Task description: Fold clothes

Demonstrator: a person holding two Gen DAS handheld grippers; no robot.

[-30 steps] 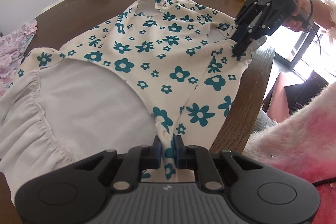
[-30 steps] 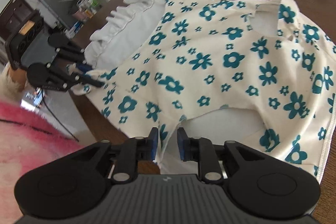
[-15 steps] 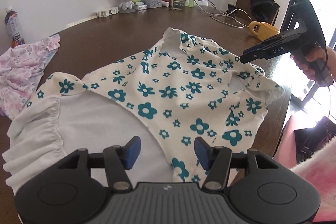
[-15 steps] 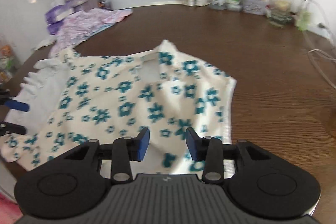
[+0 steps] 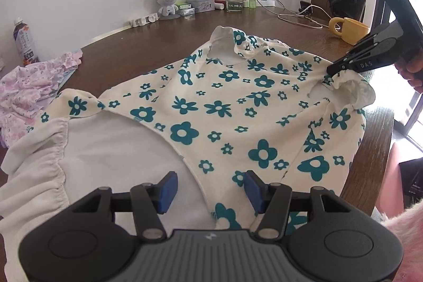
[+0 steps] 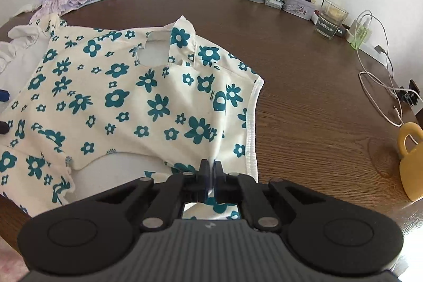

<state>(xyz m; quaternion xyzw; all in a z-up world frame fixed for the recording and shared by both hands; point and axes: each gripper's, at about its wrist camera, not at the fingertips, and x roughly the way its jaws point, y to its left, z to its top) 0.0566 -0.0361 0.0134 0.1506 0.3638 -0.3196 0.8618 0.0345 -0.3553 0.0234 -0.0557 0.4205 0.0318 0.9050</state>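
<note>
A cream top with teal flowers [image 5: 219, 107] lies spread on the brown table [image 5: 158, 44], and its white ruffled part [image 5: 39, 163] lies at the near left. My left gripper [image 5: 210, 190] hovers open over the near hem, with nothing between its blue pads. My right gripper [image 5: 330, 69] is shut on the gathered sleeve at the table's right edge. In the right wrist view the top [image 6: 119, 97] rises in a pinched ridge into the right gripper [image 6: 211, 173], whose jaws are shut on the fabric. The left gripper's fingertips [image 6: 3, 96] show at the left edge.
A pink floral garment [image 5: 29, 94] is heaped at the far left beside a bottle [image 5: 23, 44]. A yellow mug [image 6: 411, 163] and charging cables [image 6: 378, 86] sit to the right. A glass [image 6: 330, 17], a small speaker and boxes line the wall. The top hangs over the table's near edge.
A second ago both grippers held the top, then both let go. My right gripper has since moved to the sleeve and shut on it. The left stays open over the hem.
</note>
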